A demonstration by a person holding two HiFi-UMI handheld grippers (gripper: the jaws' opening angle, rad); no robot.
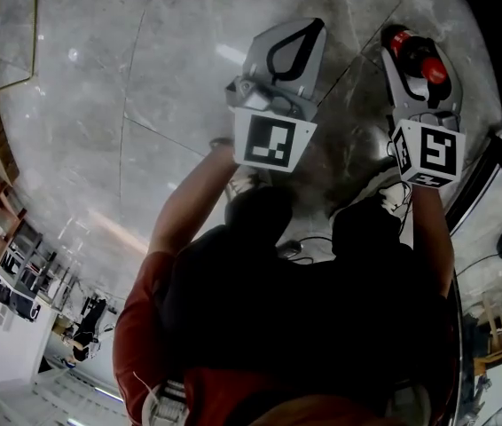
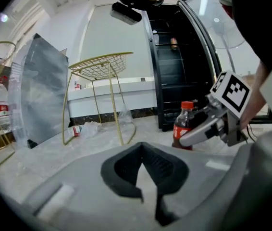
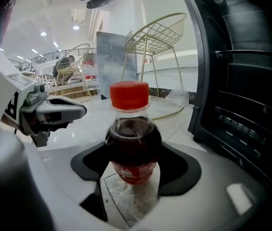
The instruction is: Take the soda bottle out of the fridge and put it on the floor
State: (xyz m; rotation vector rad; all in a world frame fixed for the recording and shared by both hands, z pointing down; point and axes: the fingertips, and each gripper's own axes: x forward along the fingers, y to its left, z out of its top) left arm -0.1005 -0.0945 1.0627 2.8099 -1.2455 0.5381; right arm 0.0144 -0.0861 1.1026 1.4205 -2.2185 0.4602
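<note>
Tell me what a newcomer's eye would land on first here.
A red-capped soda bottle stands out, clamped in the right gripper over the marble floor. Beside it, at the right of the right gripper view, gapes the open black fridge. The left gripper hangs nearby, shut and empty.

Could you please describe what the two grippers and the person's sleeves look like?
Both the left gripper and right gripper have pale grey shells with black pads. Each carries a white cube of black square markers. The person wears a red short sleeve.
</note>
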